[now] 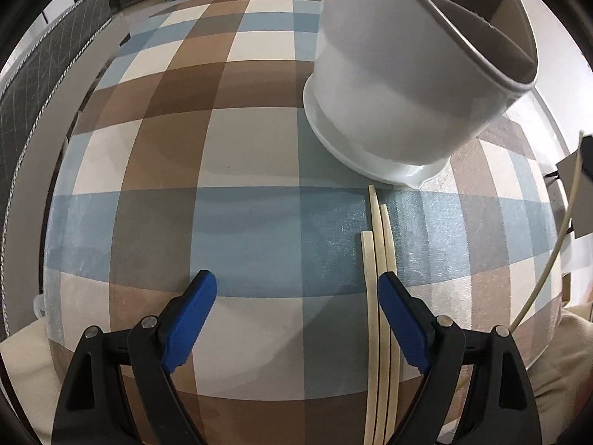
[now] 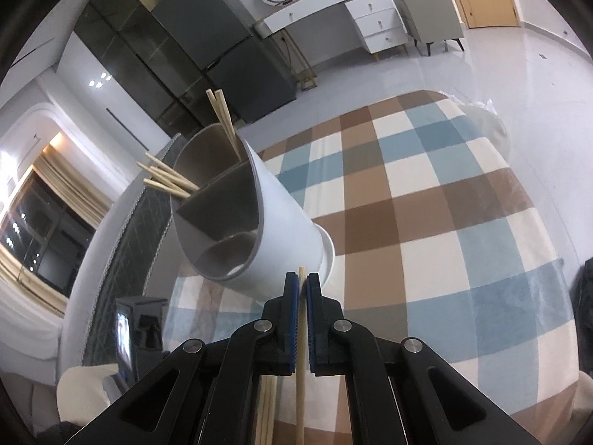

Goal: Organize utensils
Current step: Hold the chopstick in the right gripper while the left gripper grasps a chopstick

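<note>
In the left wrist view a white utensil holder [image 1: 389, 111] with grey dividers stands on its saucer at the upper right of the checked tablecloth [image 1: 222, 148]. Three pale chopsticks [image 1: 381, 259] lie side by side on the cloth just below it. My left gripper [image 1: 296, 282] hangs open above the cloth, its right blue pad [image 1: 404, 322] beside those sticks. In the right wrist view my right gripper [image 2: 302, 278] is shut on a single chopstick [image 2: 301, 389], whose tip pokes out just short of the holder [image 2: 281, 215]. Several chopsticks [image 2: 170, 181] stand in the holder's compartments.
A dark quilted seat back [image 1: 33, 85] borders the table's left side. Loose chopsticks [image 2: 267, 408] show under my right gripper. A black device [image 2: 141, 326] sits near the table edge. Beyond the table are a dark fridge [image 2: 222, 37] and a white desk [image 2: 333, 3].
</note>
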### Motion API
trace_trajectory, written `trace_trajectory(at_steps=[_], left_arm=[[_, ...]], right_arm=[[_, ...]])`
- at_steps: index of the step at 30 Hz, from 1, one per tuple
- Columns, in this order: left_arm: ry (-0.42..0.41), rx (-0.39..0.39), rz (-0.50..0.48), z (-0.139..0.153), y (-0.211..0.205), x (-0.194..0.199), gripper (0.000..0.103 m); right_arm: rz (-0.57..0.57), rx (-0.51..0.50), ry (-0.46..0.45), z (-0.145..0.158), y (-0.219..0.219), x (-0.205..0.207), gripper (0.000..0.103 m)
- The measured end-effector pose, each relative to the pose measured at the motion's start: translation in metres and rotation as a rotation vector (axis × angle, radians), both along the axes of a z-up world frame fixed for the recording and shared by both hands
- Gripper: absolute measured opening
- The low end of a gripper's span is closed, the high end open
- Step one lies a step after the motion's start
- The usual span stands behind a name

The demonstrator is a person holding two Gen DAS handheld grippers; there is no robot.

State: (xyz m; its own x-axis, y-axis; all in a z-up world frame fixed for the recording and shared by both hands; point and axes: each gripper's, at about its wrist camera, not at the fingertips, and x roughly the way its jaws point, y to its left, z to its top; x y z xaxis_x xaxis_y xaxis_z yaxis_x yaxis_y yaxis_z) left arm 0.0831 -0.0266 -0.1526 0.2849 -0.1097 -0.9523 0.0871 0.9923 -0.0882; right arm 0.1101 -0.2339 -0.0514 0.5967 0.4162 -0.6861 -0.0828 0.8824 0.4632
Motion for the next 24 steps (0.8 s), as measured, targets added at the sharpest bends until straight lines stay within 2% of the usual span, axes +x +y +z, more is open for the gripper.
trace_trajectory(at_steps=[2, 14, 20, 24], left_arm=[[-0.006, 0.027, -0.017, -0.001, -0.003, -0.002, 0.086], [0.042, 0.032, -0.023, 0.001, -0.011, 0.015, 0.086], [0.046, 0.028, -0.019, 0.002, -0.009, 0.023, 0.085], [0.030, 0.027, -0.003, 0.002, -0.008, 0.021, 0.086]], right_arm=[[0.001, -0.005, -0.007, 0.003, 0.001, -0.002, 0.003], [-0.001, -0.062, -0.046, 0.016, 0.008, -0.013, 0.003], [0.002, -0.162, -0.092, 0.035, 0.017, -0.023, 0.003], [0.008, -0.164, -0.147, 0.042, 0.021, -0.037, 0.003]])
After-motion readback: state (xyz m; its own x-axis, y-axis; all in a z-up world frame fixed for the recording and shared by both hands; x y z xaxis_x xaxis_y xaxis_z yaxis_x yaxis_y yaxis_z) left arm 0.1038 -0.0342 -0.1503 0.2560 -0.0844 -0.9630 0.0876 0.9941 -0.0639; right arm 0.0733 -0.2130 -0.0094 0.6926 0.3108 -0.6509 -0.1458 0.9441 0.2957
